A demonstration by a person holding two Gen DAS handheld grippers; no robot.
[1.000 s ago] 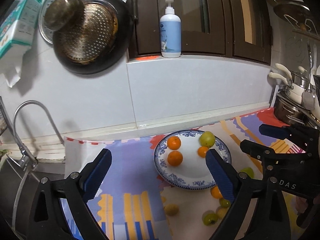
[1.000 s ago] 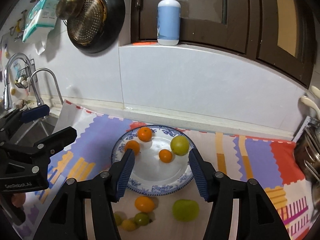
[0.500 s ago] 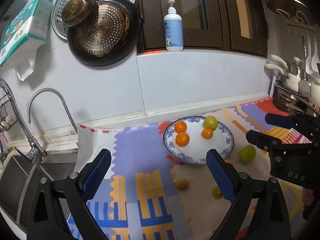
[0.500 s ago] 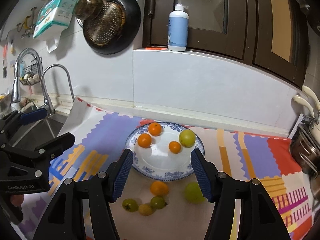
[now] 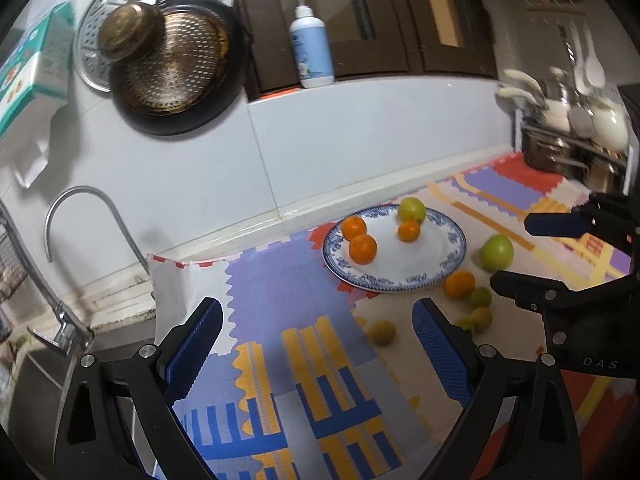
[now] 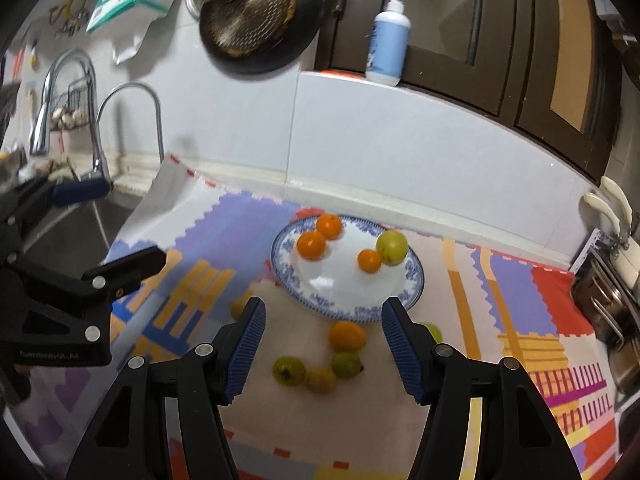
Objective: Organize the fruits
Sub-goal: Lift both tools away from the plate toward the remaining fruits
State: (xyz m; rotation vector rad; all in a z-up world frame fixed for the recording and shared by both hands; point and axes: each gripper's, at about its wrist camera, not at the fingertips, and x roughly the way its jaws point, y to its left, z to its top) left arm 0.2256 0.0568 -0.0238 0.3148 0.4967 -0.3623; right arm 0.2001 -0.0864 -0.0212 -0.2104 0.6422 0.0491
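Observation:
A blue-and-white plate [image 5: 448, 264] [image 6: 332, 300] on the patterned mat holds three oranges [image 5: 363, 249] [image 6: 311, 245] and a green fruit [image 5: 411, 209] [image 6: 391, 247]. In front of it lie a loose orange [image 6: 347, 335] [image 5: 460, 284], a large green fruit [image 5: 496, 253] and several small yellow-green fruits [image 6: 289, 371] [image 5: 381, 332]. My left gripper [image 5: 316, 356] is open and empty, back from the plate. My right gripper [image 6: 323, 350] is open and empty above the loose fruits.
A sink and tap [image 5: 72, 240] [image 6: 132, 120] are at the left. Pots [image 5: 568, 152] stand on a rack at the right. A pump bottle [image 5: 311, 40] stands on the ledge and pans [image 5: 176, 68] hang on the wall.
Both grippers have pulled back and up from the plate, so the fruits look smaller and farther. Both stay open and empty. The fruits have not moved.

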